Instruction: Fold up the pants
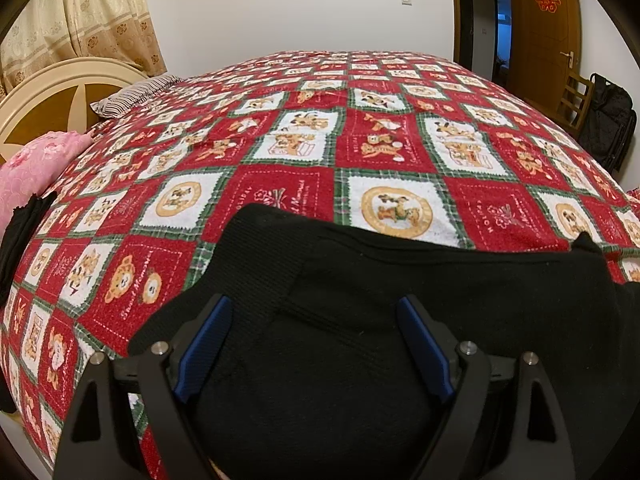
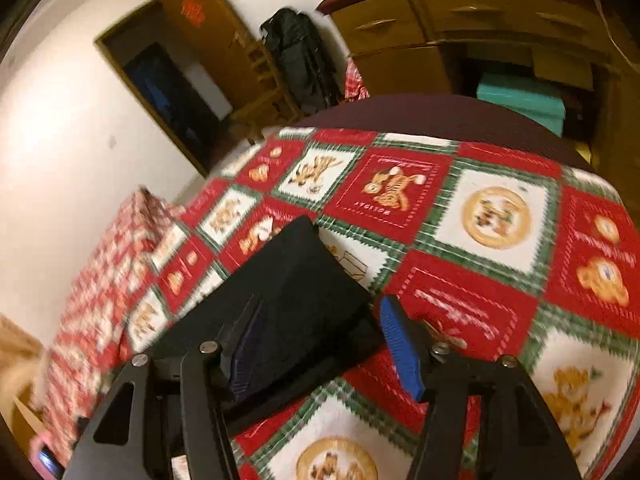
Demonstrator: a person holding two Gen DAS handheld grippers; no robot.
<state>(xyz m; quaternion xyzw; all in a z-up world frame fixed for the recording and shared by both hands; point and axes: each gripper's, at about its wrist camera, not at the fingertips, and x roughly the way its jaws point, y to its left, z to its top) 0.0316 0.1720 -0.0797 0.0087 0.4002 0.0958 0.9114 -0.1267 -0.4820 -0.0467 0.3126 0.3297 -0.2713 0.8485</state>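
I see the bed [image 1: 304, 136] under its red checked bedspread filling both views, and the black pants [image 1: 360, 320] lie folded on its near edge — a narrow end reaches out to the right. My left gripper [image 1: 314, 344] hangs over the pants with jaws spread wide, gripping nothing. My right gripper [image 2: 320, 344] stands loose around that narrow end — pads not pressing it.

Both wrist cameras looked steeply down along their fingers [image 1: 208, 344], close over the bed [image 1: 280, 196]; the 2 views shared the black pants [image 1: 360, 320] and doorway [image 1: 502, 28].
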